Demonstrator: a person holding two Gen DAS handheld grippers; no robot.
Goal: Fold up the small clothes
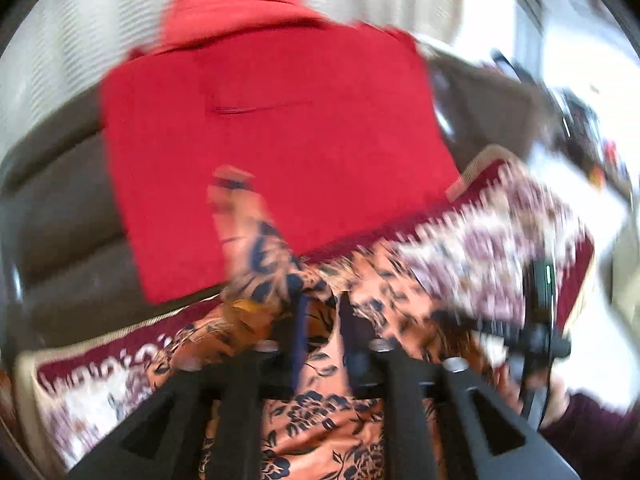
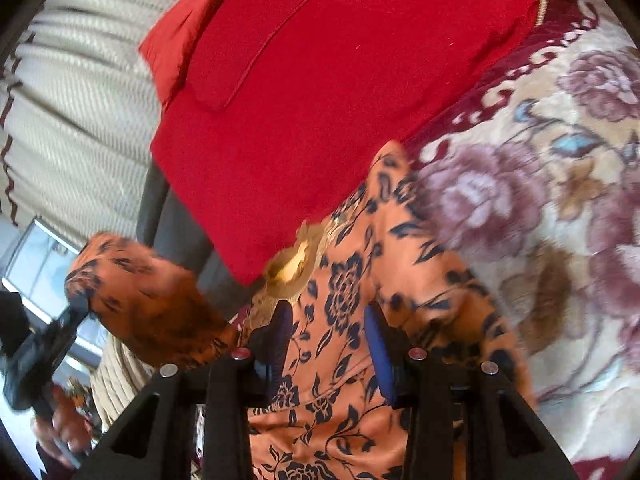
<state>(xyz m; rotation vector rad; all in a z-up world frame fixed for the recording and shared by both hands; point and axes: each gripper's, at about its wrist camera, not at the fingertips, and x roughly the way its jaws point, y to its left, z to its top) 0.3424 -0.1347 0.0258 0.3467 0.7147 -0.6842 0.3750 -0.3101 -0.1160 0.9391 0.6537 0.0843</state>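
- Left wrist view: the left gripper (image 1: 320,320) has its two dark fingers (image 1: 298,312) drawn close on a fold of the thin orange garment printed with dark navy flowers (image 1: 320,420), which runs up between them; they look clamped on the cloth, though motion blur softens the edges.
- The garment is lifted off the cream-and-maroon floral plush blanket (image 1: 480,248) and hangs in front of the flat red fabric cushion with a stitched slit (image 1: 272,140); a loose sleeve-like end (image 1: 248,216) stands up to the left.
- At the right edge the other gripper's black body (image 1: 538,312) shows, too blurred to read.
- Right wrist view: the right gripper (image 2: 330,336) has its blue-padded fingers (image 2: 378,348) some way apart with the garment passing between them. Whether the pads actually pinch the cloth I cannot tell.
- A yellowish neck patch or label (image 2: 294,266) sits just ahead of the fingers; a bunched sleeve (image 2: 144,288) trails left toward the left gripper.
- Handling judgement: the cloth looks light, limp and rather slippery, so it will sag and slide, not hold a crease.
- Best held at seams, such as shoulders or hem corners, and laid flat on the blanket before folding.
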